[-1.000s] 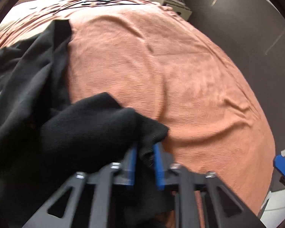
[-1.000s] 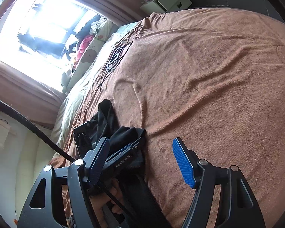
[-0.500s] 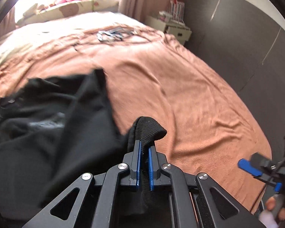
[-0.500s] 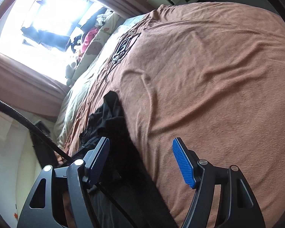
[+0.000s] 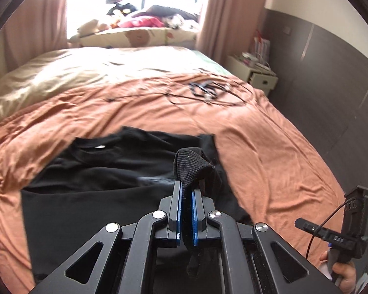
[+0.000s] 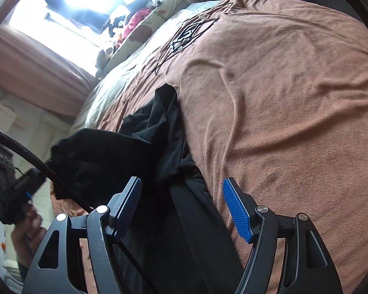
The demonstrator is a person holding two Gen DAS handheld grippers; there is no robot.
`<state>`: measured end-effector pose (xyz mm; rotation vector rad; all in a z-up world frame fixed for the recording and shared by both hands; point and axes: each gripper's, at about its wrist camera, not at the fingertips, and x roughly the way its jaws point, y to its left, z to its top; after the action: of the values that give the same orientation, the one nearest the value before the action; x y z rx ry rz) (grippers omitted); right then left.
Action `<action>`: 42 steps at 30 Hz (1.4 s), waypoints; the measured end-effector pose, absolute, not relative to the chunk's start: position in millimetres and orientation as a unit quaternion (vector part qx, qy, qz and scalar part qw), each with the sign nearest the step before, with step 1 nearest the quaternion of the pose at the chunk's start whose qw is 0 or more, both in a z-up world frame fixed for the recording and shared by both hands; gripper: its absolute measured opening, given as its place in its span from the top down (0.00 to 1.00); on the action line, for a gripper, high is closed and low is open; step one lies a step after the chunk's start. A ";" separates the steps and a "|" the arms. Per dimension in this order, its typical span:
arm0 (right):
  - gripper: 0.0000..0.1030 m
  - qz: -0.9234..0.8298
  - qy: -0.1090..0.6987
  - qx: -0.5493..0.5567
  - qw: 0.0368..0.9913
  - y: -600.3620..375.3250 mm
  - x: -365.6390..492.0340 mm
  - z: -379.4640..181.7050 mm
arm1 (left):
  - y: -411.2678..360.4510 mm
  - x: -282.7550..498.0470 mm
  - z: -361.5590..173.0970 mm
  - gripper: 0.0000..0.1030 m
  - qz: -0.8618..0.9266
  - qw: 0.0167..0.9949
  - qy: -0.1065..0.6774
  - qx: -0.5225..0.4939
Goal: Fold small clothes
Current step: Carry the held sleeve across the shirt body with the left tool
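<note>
Left tool (image 5: 187, 196) pinched the black garment's (image 5: 105, 171) ribbed edge. Right tool (image 6: 181, 205) was spread, empty. Garment lay crumpled on bed (image 5: 269, 147); no fold done.

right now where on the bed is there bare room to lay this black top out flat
Bare blanket lies right of the black garment, out to the bed's edge, and beyond it up to the cable tangle. Crowded: the near left, under the garment, and the pillow end. The left hand-held gripper pinches a cuff; the right hand-held gripper is open.
</note>
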<state>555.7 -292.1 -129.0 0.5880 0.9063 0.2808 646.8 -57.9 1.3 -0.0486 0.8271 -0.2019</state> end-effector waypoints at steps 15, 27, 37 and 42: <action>0.34 0.109 0.443 0.179 0.872 -230.5 577.8 -143.9 | 64.6 615.7 20.5 0.93 -0.017 0.924 0.375 -0.076; 0.34 0.091 0.480 0.113 0.865 -199.1 586.8 -166.0 | 149.1 597.9 -37.3 0.93 0.046 0.904 0.403 -0.133; 0.35 0.072 0.486 0.086 0.867 -186.8 597.2 -179.8 | 192.6 595.9 -79.5 0.93 0.079 0.889 0.424 -0.156; 0.35 0.048 0.484 0.059 0.872 -177.6 604.6 -182.6 | 205.9 595.7 -102.5 0.93 0.088 0.879 0.440 -0.163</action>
<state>604.6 -177.6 -182.6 0.1239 1.0115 0.1002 595.7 205.9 -102.5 -0.3389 0.9172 0.1838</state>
